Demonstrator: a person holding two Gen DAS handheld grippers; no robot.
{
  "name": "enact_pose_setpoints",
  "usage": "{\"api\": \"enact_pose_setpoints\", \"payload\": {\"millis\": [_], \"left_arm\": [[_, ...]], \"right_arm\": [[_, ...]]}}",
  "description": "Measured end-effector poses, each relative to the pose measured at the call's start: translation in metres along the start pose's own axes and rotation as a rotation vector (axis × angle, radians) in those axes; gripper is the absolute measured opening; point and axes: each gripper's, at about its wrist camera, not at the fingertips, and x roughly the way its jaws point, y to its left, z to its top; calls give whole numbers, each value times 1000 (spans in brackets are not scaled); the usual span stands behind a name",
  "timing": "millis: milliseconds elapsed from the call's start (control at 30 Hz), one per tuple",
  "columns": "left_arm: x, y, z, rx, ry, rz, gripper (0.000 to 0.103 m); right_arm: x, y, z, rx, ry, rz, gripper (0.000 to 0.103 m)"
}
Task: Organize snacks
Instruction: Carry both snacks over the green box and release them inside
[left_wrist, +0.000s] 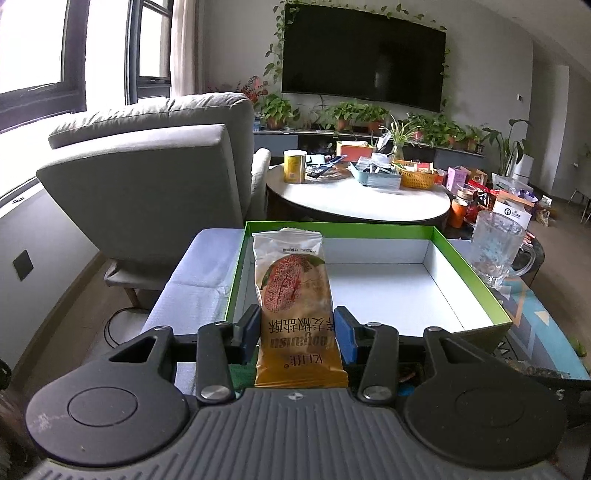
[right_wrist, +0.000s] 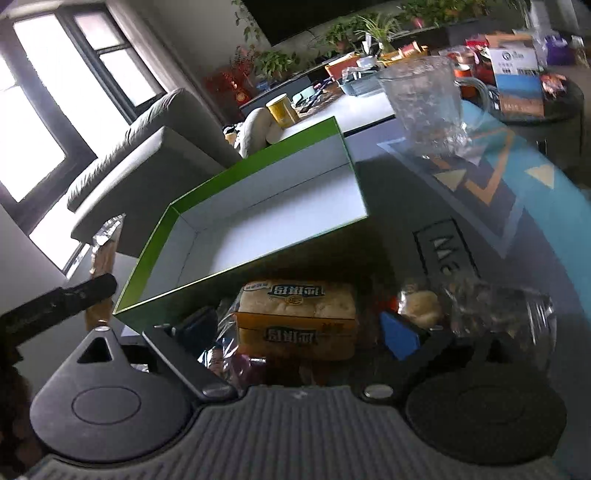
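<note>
Left tongs (left_wrist: 297, 334), nearest the lens in the left wrist view, are closed narrowly on a snack packet (left_wrist: 295, 302), their blue pads pressing its two sides just above its orange lower end. Held upright, the packet shows a printed round pastry on a pale wrapper, and its crimped top edge reaches the level of the far rim of a green-edged box (left_wrist: 476, 266). This box, white inside and with no contents visible, lies directly beyond the tongs on a surface (left_wrist: 546, 332) covered by a mat patterned in blue, black and orange. To the right of the box stands a clear glass mug (left_wrist: 496, 251) with its handle turned rightward. Left of the box is a grey armchair (left_wrist: 147, 184); farther back, a round white table (left_wrist: 354, 199) carries a yellow canister (left_wrist: 294, 167) and a yellow basket (left_wrist: 417, 177), below a wall-mounted television (left_wrist: 364, 55). In the right wrist view, the right tongs (right_wrist: 299, 328) stand wide apart on either side of a bread packet (right_wrist: 295, 317), which bears an orange label band; contact between pads and packet cannot be determined. This packet lies low among other wrapped snacks (right_wrist: 421, 306) beside the near wall of the box (right_wrist: 155, 229), with the mug (right_wrist: 424, 103) beyond on the mat (right_wrist: 517, 192).
</note>
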Motion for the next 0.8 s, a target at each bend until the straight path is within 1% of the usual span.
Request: {"api": "enact_pose_setpoints", "payload": {"millis": [100, 167, 300, 367, 433, 500, 567, 700, 733, 800], "left_arm": [[1, -2, -1, -2, 13, -1, 40], [1, -2, -2, 2, 14, -3, 40], [-2, -1, -2, -4, 9, 1, 41], [-3, 0, -2, -11, 8, 2, 41], [-3, -1, -1, -12, 2, -1, 41], [-5, -2, 0, -10, -5, -7, 41], [-6, -3, 1, -9, -9, -9, 41], [-5, -5, 8, -3, -21, -4, 41], [-4, -6, 10, 1, -24, -2, 41], [-1, -6, 13, 10, -29, 4, 41]], "right_arm": [[12, 12, -1, -30, 3, -18, 58], [22, 16, 1, -64, 26, -47, 58], [36, 17, 0, -125, 84, -74, 58], [32, 13, 0, -110, 71, -74, 57], [23, 5, 4, -75, 69, -33, 57], [8, 1, 6, -40, 37, 3, 57], [-4, 8, 8, -64, -10, 3, 57], [-25, 25, 20, -131, -94, 49, 57], [-24, 29, 25, -150, -110, 49, 57], [-20, 37, 34, -187, -138, 16, 57]]}}
